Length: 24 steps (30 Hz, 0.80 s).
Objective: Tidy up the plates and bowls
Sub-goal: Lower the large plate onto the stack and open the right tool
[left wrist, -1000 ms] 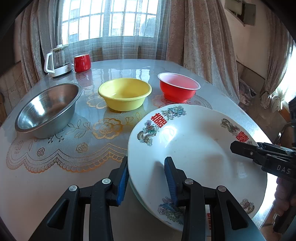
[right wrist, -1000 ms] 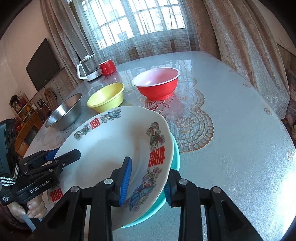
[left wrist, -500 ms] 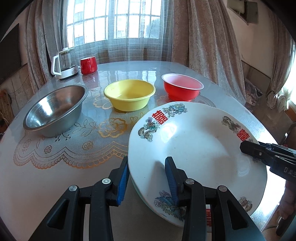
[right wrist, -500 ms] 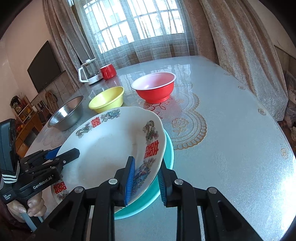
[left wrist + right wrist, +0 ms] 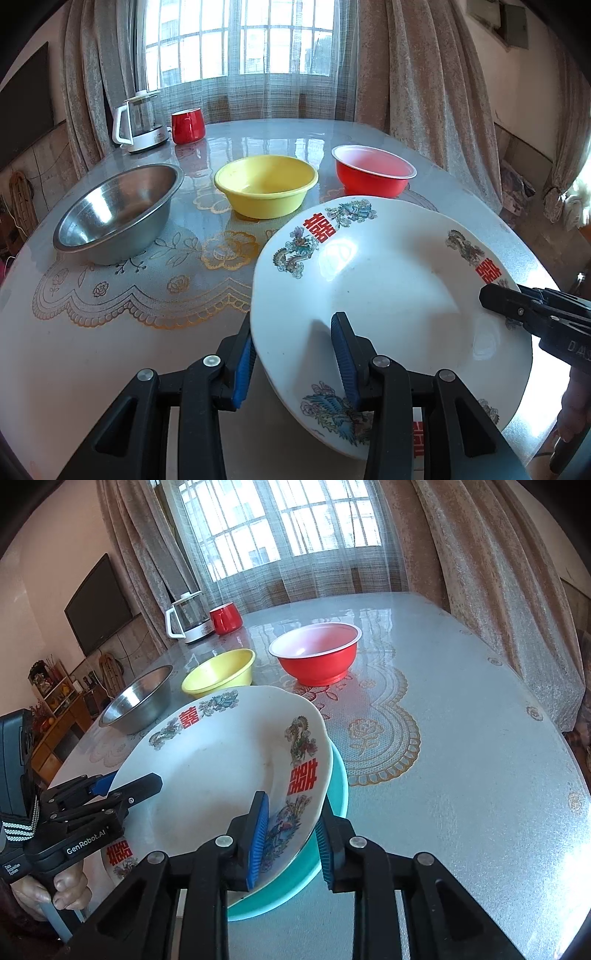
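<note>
1. Where the white plate [image 5: 388, 288] lies tilted at the near edge of the desk [image 5: 461, 775], both grippers have hold of its rim.
2. The left gripper [image 5: 293, 354] straddles the plate's left rim. One of its fingers [image 5: 343, 350] lies on the plate's upper face and the other sits against the outer edge, so the gap is fairly narrow and they grip the plate.
3. The right gripper [image 5: 291, 838] is on the plate's right rim. Its fingers [image 5: 258, 834] have just been closing and are narrow, with the rim between them, one pad on top and one under the edge.
4. A teal plate [image 5: 338, 786] lies directly under the white plate, showing past its right edge.
5. Beyond the white plate stand three bowls in a row: the steel bowl [image 5: 114, 210] to the left, the yellow bowl [image 5: 266, 184] in the middle, and the red bowl [image 5: 373, 177] to the right.
6. Well beyond the white plate, at the desk's far left, a kettle [image 5: 138, 122] stands beside a red cup [image 5: 188, 125].
</note>
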Each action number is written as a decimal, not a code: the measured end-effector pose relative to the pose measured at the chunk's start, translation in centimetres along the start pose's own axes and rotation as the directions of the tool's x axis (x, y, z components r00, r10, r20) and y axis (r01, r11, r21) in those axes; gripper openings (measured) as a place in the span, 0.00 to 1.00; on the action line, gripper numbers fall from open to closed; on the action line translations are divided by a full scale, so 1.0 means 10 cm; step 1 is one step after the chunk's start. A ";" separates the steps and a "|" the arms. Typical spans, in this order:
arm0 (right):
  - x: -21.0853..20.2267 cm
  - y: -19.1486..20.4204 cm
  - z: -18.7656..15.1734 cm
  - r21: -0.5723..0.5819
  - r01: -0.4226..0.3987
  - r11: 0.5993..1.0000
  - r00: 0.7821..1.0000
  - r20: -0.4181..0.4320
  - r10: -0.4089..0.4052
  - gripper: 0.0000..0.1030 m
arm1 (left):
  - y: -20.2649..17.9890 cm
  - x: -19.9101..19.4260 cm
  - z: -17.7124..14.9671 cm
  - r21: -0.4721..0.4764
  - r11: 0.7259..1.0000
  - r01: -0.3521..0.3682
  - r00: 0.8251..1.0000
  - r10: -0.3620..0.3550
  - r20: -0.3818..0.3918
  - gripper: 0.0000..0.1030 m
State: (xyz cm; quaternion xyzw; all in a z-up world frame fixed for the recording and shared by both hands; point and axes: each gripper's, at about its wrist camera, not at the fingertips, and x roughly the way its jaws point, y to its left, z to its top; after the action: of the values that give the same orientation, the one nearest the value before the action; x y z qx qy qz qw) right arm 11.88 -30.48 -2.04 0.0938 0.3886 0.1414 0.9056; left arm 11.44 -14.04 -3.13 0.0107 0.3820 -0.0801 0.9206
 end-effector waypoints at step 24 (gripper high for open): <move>-0.10 -0.04 -0.03 0.019 0.020 1.000 1.000 0.002 -0.020 0.39 | 0.12 -0.11 0.03 -0.093 0.994 -0.059 0.998 0.062 0.033 0.45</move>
State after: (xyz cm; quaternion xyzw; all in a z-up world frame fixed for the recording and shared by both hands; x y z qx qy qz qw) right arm 11.10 -31.20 -1.65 0.0985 0.3898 0.1284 0.9066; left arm 11.08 -12.77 -2.16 -0.0214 0.3684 -0.0347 0.9288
